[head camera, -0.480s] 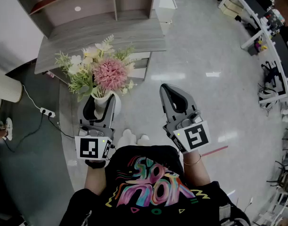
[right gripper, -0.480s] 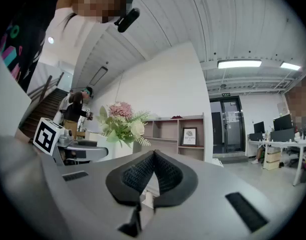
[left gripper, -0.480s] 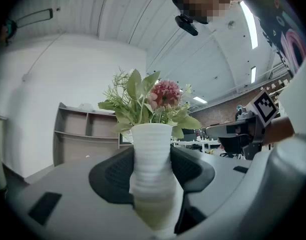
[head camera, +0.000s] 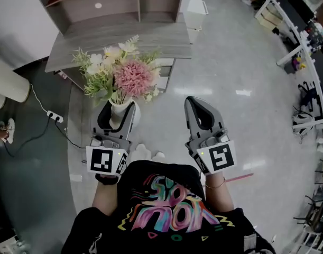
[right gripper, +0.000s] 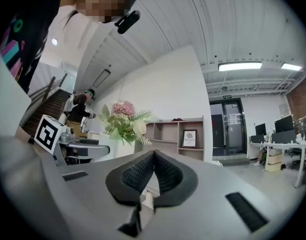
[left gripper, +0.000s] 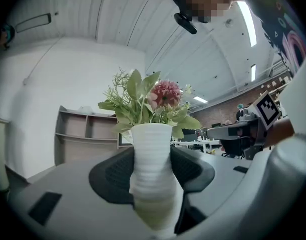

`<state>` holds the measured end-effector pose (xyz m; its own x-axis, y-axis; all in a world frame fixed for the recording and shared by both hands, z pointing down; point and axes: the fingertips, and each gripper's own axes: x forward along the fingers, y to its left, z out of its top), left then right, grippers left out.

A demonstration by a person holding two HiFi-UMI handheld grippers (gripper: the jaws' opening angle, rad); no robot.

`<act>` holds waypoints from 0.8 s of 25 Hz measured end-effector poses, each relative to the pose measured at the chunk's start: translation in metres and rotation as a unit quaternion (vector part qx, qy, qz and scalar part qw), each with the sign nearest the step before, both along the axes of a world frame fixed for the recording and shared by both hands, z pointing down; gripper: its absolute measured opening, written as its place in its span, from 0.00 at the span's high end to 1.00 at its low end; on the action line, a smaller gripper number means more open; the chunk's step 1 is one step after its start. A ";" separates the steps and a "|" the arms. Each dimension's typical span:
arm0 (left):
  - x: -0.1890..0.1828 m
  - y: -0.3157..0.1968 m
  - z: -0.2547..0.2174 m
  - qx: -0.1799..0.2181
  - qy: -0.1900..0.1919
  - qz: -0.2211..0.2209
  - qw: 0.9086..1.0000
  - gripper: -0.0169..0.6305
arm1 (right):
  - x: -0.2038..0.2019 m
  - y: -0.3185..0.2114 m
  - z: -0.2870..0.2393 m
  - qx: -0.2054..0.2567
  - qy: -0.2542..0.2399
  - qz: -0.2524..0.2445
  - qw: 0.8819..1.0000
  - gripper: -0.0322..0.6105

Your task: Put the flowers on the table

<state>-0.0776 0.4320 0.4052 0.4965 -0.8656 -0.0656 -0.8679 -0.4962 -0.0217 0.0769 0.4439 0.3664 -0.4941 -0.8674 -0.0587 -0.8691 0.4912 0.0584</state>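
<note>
— As far as I can see from here, the left gripper (head camera: pixel 118 110) has the white vase (left gripper: pixel 151 156) clamped between its jaws. They stand wide, about as wide as they go. The dark ribbed pads (left gripper: pixel 115 176) press on either side of the vase's body.

— Is the vase upright?

— Upright, yes. The flowers (head camera: pixel 130 78) stand out of its mouth: one big pink head in the middle, with pale cream blooms and green sprigs round it.

— And where is it all, then? On the table?

— Not on it. The grey wooden table (head camera: pixel 124 38) is ahead of the person, with a shelf unit (head camera: pixel 98 4) behind it. The vase hangs in the air over the shiny pale floor (head camera: pixel 230 62), on the near side of the table. In the head view the tops of the flowers cross the table's front edge. Whether they reach over it or only stand in front of it, I can't tell.

— What about the other gripper?

— The right gripper (head camera: pixel 195 103) is held beside the left one, well apart from the vase. Its jaws are together with the pad tips touching, and nothing is between them.

— Anything else near?

— A white power strip (head camera: pixel 54 117) with its cable lies on the darker floor off to the person's left. Each gripper carries its marker cube (head camera: pixel 105 160) at the back, close to the person's wrist.
</note>
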 end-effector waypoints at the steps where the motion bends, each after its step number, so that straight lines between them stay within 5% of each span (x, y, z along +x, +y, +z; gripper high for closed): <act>1: -0.001 -0.001 0.001 0.001 -0.001 0.000 1.000 0.60 | -0.002 0.000 0.001 0.001 -0.002 -0.002 1.000 0.93; 12: 0.004 -0.002 0.000 -0.007 -0.001 -0.004 1.000 0.60 | 0.006 -0.002 0.007 -0.015 -0.011 -0.011 1.000 0.93; 14: 0.026 -0.028 -0.033 -0.008 -0.007 -0.002 1.000 0.60 | 0.026 -0.028 -0.026 -0.014 -0.016 -0.009 1.000 0.93; 17: 0.067 -0.112 -0.147 -0.009 -0.024 0.006 1.000 0.60 | 0.067 -0.111 -0.128 -0.024 -0.026 -0.001 0.999 0.93; 20: 0.059 -0.209 -0.219 -0.013 -0.034 0.021 0.999 0.60 | 0.063 -0.205 -0.194 -0.034 -0.029 0.015 0.999 0.93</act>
